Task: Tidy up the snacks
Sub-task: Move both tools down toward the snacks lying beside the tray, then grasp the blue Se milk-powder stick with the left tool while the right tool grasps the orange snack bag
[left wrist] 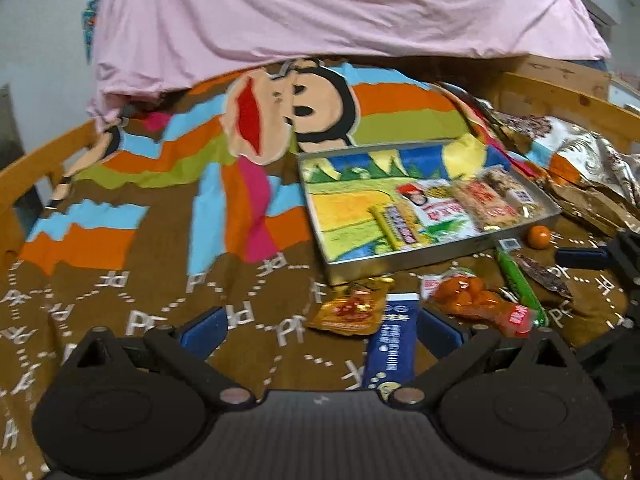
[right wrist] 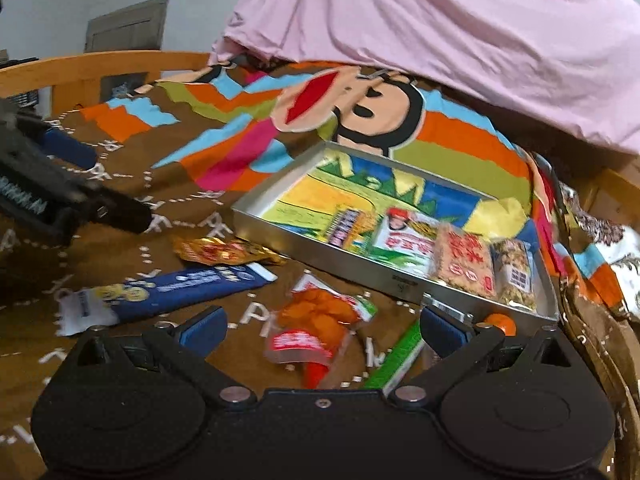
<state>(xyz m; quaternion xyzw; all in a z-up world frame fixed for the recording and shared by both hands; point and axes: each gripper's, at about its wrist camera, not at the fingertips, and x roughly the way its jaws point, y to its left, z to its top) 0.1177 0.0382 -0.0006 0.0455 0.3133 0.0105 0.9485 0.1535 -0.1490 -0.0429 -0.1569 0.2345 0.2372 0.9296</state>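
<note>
Both of our hand-held grippers stand wide and hold nothing. Our left hand-held gripper [left wrist: 320, 330] hovers low over the blanket [left wrist: 120, 280], with the blue packet [left wrist: 390, 348] running between its fingers, close to the right one. Just left of that packet lies the gold sachet [left wrist: 352, 312]; to its right sit the orange pack [left wrist: 476, 300] and the green stick [left wrist: 520, 284], and beyond them a small orange ball [left wrist: 538, 236] just beside the tray [left wrist: 400, 266]. Our right hand-held gripper [right wrist: 322, 330] hangs over the orange pack, which lies between its fingers.

We judge all these loose snacks light and soft: thin film wrappers that crinkle, slide and fold. The blue packet looks long and flat, so we would pinch it across its narrow width near the middle. The orange pack is lumpy and likely squashy, best taken gently across the bulge. The ball may roll.

Four or so wrapped snacks already lie side by side along the tray's near right end; the far left of it is open.

The blanket is soft and rumpled, so things rest unevenly and fingers can sink in. It covers a bed with a wooden rail [left wrist: 24, 176]; pink cloth [left wrist: 320, 8] hangs across the far side, and foil bags [left wrist: 584, 168] pile up at the right.
</note>
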